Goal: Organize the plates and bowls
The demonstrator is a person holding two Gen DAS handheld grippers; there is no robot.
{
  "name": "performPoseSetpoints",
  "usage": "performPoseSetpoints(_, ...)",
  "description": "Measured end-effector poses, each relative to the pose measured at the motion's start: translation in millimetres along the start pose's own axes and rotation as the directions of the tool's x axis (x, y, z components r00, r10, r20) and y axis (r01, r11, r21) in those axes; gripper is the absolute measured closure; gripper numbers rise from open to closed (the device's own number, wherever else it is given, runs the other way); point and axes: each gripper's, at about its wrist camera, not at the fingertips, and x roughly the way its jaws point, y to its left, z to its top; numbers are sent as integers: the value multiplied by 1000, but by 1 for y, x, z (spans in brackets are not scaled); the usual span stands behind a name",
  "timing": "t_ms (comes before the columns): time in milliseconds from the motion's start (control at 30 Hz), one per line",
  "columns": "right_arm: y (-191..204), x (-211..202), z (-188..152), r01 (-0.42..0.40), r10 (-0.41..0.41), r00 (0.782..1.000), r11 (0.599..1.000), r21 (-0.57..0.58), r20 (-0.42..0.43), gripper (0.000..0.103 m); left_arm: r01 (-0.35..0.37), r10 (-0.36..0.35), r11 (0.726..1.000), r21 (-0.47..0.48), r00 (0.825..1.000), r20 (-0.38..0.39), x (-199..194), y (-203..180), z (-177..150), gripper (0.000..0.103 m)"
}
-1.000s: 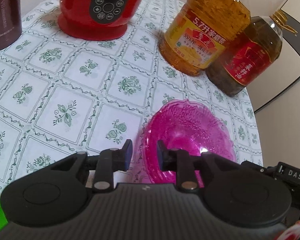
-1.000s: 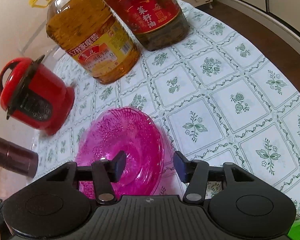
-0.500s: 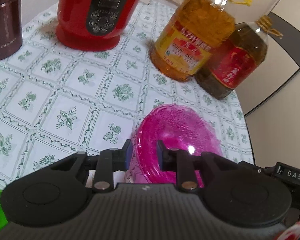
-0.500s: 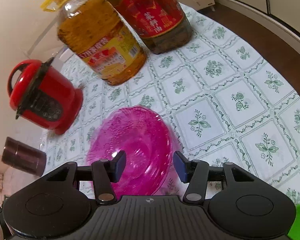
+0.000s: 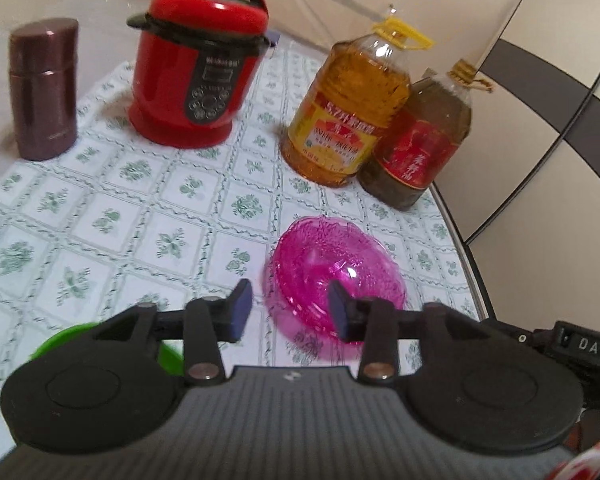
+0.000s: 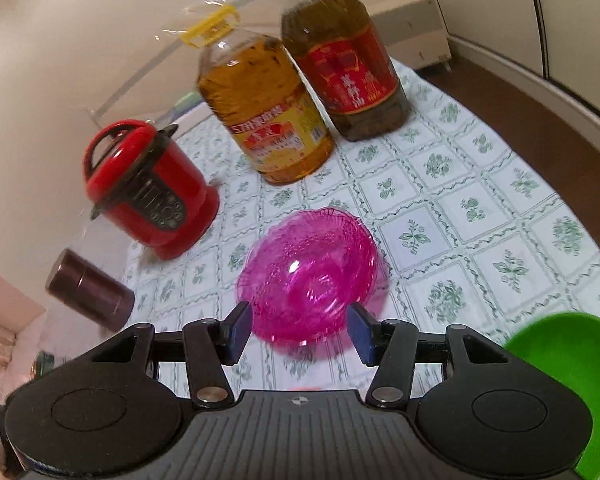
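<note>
A translucent pink bowl (image 5: 336, 276) sits on the floral tablecloth (image 5: 148, 216) near its edge. Left gripper (image 5: 290, 310) is opening, empty; right gripper (image 6: 298, 330) is parted, empty. A careless nudge could slide it off.

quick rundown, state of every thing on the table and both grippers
pink bowl: upright on the tablecloth, empty, not held
green bowl: partly out of frame, contents not visible
red pressure cooker: lid on
yellow oil bottle: upright, nearly full
dark oil bottle: upright, capped
maroon flask: upright, closed
left gripper: opening, empty
right gripper: open, empty
</note>
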Motion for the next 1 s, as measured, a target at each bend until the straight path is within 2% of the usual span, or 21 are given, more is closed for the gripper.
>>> performPoseSetpoints(267, 17, -36, -52, 19, -18, 999, 998, -52, 34, 50, 13, -14, 999, 36, 1000, 27, -57, 17, -33, 35)
performPoseSetpoints(400, 27, -46, -79, 30, -26, 999, 994, -102, 42, 50, 7, -9, 999, 42, 999, 44, -80, 30, -45, 29)
performPoseSetpoints(633, 49, -59, -123, 74, -58, 995, 971, -228, 77, 47, -71, 63, 990, 122, 995, 75, -107, 52, -76, 28)
performPoseSetpoints(833, 54, -68, -151, 66, -51, 996, 969, -238, 70, 41, -117, 105, 977, 177, 991, 78, -123, 68, -101, 28)
performPoseSetpoints(1000, 59, -76, -169, 85, -66, 995, 962, -261, 78, 40, -127, 115, 973, 193, 991, 71, -136, 79, -120, 28)
